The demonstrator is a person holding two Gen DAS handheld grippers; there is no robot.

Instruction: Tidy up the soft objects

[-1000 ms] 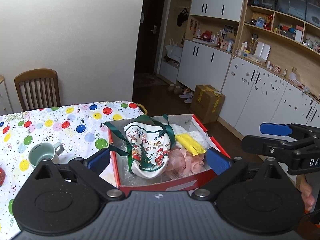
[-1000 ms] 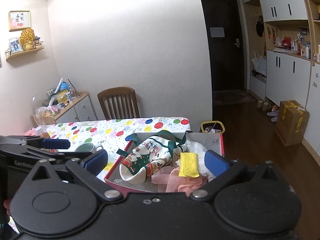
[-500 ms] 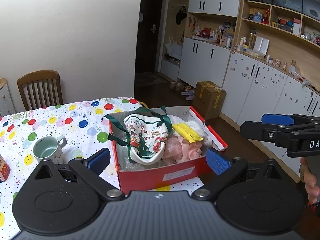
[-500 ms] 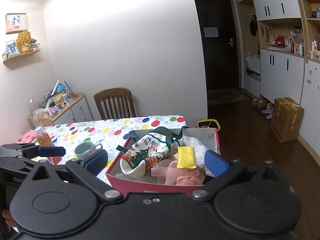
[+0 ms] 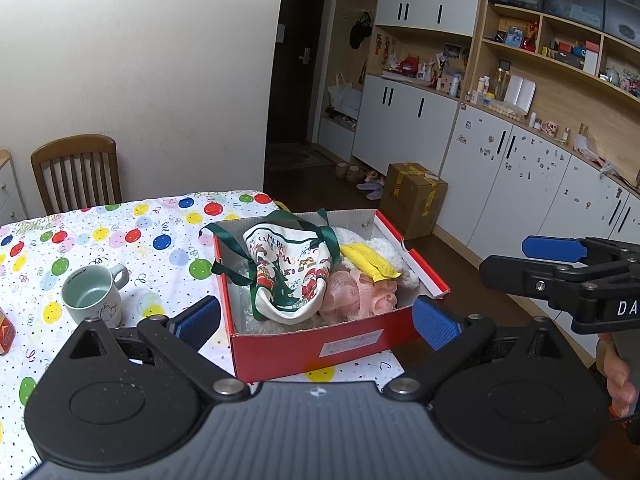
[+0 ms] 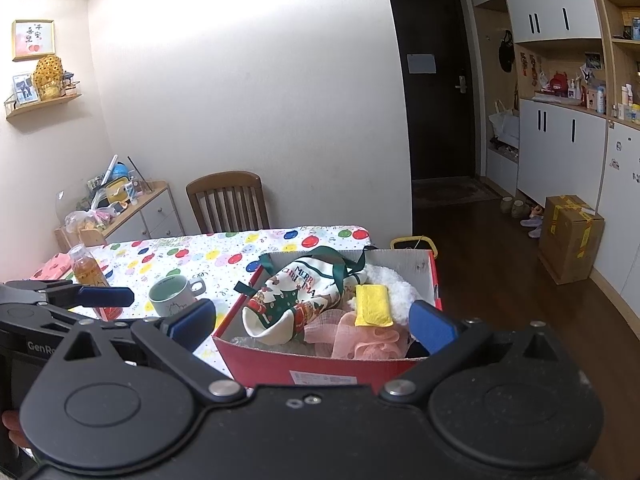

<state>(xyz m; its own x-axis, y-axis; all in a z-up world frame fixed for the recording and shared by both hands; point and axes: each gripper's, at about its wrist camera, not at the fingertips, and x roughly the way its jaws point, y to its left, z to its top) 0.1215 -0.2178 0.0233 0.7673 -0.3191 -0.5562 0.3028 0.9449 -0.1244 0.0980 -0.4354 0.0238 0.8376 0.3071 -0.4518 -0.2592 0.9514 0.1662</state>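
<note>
A red shoebox (image 5: 312,346) (image 6: 320,368) sits at the table's right end. Inside lie a Christmas-print bag with green ribbons (image 5: 286,276) (image 6: 304,296), a yellow sponge (image 5: 370,262) (image 6: 373,305), a pink mesh puff (image 5: 356,296) (image 6: 360,338) and a white fluffy item (image 5: 380,246) (image 6: 394,284). My left gripper (image 5: 316,320) is open and empty, held back from the box's near wall. My right gripper (image 6: 312,322) is open and empty, also short of the box. Each gripper shows at the edge of the other's view.
A pale green mug (image 5: 92,298) (image 6: 172,296) stands on the balloon-print tablecloth (image 5: 120,236) left of the box. A bottle of amber drink (image 6: 86,268) stands further left. A wooden chair (image 6: 228,200) is behind the table. A cardboard box (image 6: 570,238) is on the floor.
Both grippers have drawn back and up from the box, so its red front wall shows in full. The box's contents have not moved. Both stay open.
</note>
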